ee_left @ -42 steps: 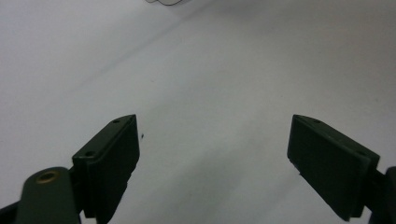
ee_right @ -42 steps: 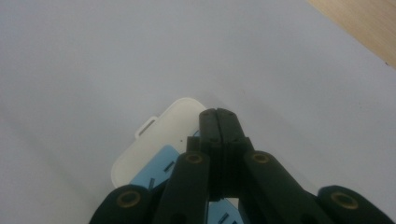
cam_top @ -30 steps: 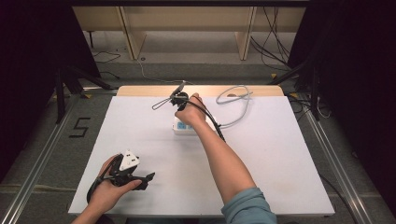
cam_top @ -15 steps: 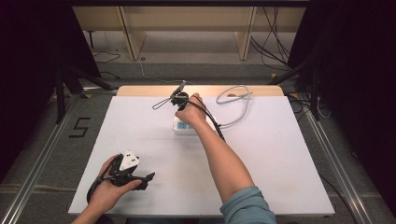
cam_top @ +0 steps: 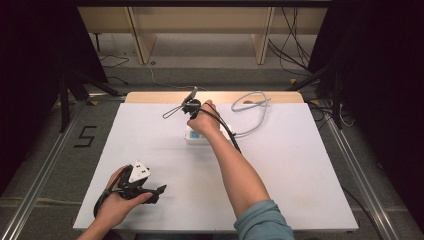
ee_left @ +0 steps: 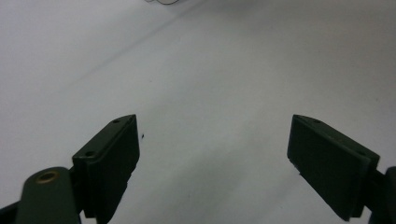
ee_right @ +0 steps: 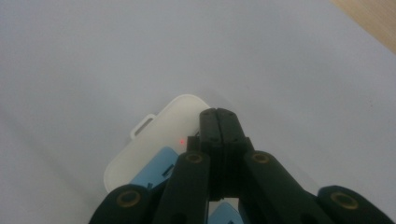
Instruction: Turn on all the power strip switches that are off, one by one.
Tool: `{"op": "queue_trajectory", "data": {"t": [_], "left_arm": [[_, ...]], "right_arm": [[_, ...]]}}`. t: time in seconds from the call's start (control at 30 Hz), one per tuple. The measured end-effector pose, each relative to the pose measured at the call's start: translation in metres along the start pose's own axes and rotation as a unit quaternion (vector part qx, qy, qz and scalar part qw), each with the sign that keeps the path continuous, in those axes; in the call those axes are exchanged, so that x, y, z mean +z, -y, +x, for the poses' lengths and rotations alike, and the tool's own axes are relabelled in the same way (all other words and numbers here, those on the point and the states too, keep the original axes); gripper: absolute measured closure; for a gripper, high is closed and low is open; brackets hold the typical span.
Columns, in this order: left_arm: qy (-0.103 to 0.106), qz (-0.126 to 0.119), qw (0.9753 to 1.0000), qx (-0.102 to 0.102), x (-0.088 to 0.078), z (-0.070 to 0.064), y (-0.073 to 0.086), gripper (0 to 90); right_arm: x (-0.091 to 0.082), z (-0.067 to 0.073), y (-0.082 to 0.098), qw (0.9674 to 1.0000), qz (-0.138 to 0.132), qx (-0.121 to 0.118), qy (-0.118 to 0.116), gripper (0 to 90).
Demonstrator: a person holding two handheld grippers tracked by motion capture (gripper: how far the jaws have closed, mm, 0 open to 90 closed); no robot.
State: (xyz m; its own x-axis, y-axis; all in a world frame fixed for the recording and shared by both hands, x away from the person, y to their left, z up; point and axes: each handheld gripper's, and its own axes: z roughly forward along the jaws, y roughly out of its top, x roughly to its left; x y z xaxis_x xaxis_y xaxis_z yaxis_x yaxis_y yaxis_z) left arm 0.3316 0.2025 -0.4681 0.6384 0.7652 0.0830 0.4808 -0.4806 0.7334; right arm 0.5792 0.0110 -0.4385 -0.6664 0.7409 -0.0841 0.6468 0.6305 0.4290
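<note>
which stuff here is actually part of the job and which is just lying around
In the job:
- white and blue device, small red light lit
- right gripper, jaws shut, tips over the device
- left gripper, open, waiting at the near left

Lying about:
- grey cable, far side of the table

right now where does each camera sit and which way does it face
High view: above the person's side, looking forward and down on the table; both forearms, left gripper, right gripper.
Left gripper view: on the left gripper, facing bare tabletop; open jaws.
Right gripper view: on the right gripper, looking down; shut jaws.
Shared: white box, high and right views.
</note>
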Motion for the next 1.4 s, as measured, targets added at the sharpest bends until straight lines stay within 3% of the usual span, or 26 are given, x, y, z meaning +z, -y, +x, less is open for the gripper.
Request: {"op": "queue_trajectory", "data": {"t": [0.33,0.57,0.8,0.97,1.4], "left_arm": [[-0.001,-0.001,1.0,-0.002,-0.001,0.001,0.001,16.8],[-0.001,-0.002,1.0,-0.003,-0.001,0.001,0.001,16.9],[0.0,-0.002,1.0,-0.003,0.0,0.001,0.001,16.9],[-0.002,-0.001,1.0,-0.004,0.0,0.001,0.001,16.8],[-0.003,0.0,1.0,-0.004,0.0,0.002,0.001,16.8]], "right_arm": [[0.0,0.001,0.001,1.0,-0.001,-0.005,0.004,90.0],[-0.005,-0.004,0.007,0.9996,-0.026,0.0,0.006,90.0],[-0.016,-0.009,0.012,0.9995,-0.031,0.001,-0.001,90.0],[-0.024,-0.013,0.018,0.9994,-0.033,-0.008,-0.001,90.0],[-0.041,-0.028,0.043,0.9984,-0.056,-0.004,-0.003,87.2]]}}
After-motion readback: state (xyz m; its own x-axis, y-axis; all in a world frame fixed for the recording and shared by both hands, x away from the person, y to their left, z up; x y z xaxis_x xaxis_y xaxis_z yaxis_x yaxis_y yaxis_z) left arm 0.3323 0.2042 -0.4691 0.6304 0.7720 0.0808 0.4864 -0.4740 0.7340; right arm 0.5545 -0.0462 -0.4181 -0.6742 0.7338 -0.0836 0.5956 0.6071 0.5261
